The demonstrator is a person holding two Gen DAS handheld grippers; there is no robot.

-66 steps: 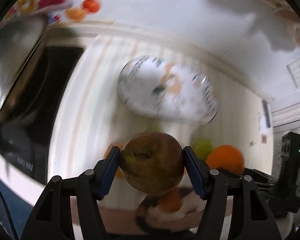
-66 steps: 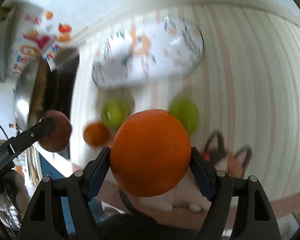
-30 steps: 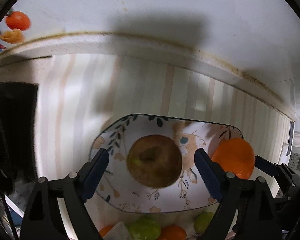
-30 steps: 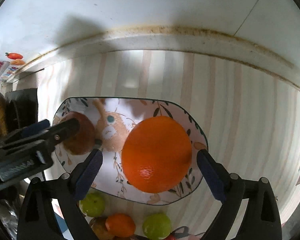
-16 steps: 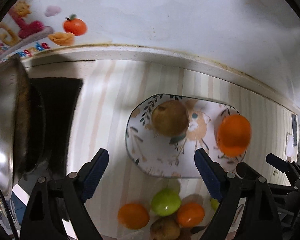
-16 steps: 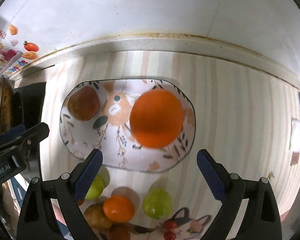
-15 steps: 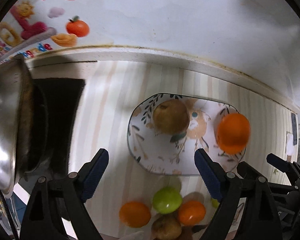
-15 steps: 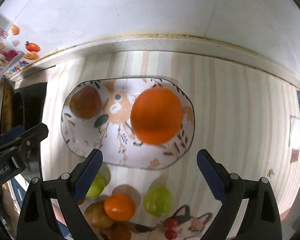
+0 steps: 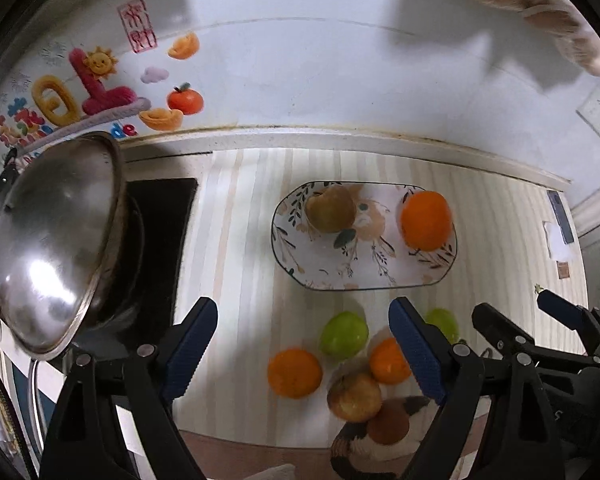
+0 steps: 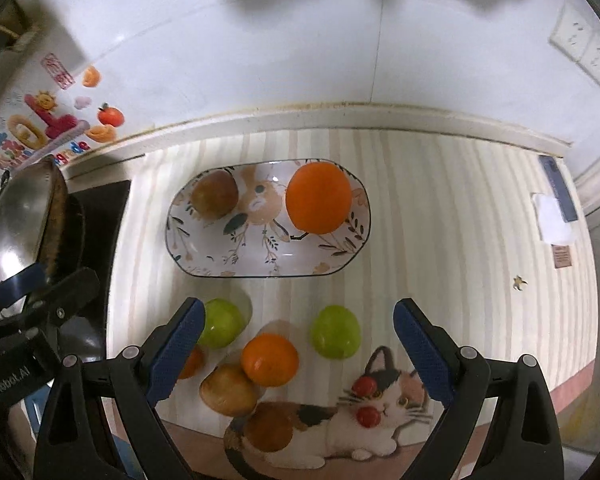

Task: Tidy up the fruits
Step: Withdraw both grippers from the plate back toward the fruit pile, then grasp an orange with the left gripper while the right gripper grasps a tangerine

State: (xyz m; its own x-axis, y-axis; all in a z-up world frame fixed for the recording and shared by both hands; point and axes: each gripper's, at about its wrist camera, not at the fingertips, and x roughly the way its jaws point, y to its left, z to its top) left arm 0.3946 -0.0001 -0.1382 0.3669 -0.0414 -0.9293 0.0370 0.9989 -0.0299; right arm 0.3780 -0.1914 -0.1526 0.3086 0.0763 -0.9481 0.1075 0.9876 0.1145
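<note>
Left claw [image 9: 302,350]: jaws spread wide, nothing between the blue pads [image 9: 190,346], nothing touched; it hangs above the striped tabletop [image 9: 236,240], pointing steeply down. Right claw [image 10: 296,350]: also wide open and empty, poised over the loose fruit. Each claw shows at the edge of the other's view.

Oval plate [image 10: 216,258] with a leaf-and-animal print sits toward the back of the tabletop. On it: a brown fruit [image 10: 214,197] at the left end and a large orange [image 10: 319,197] at the right end, apart from each other.

Nearer than the plate, a loose cluster lies on the tabletop: two green fruits [image 10: 220,322] [image 10: 335,332], a small orange [image 10: 270,359] between them, a second small orange [image 9: 295,373] to the left, a yellow-brown fruit [image 10: 228,391] touching the middle orange, and a darker brown fruit [image 10: 269,427] resting on the printed cat [image 10: 384,404] of the mat.

A steel wok [image 9: 56,244] stands at left over a black cooktop [image 9: 160,240].

Writing: "GenRobot.AI" reads on the left claw's body [image 10: 4,384] in the right wrist view. The wall sticker [image 9: 88,92] has cartoon letters and a red seal; only "de" is legible.
</note>
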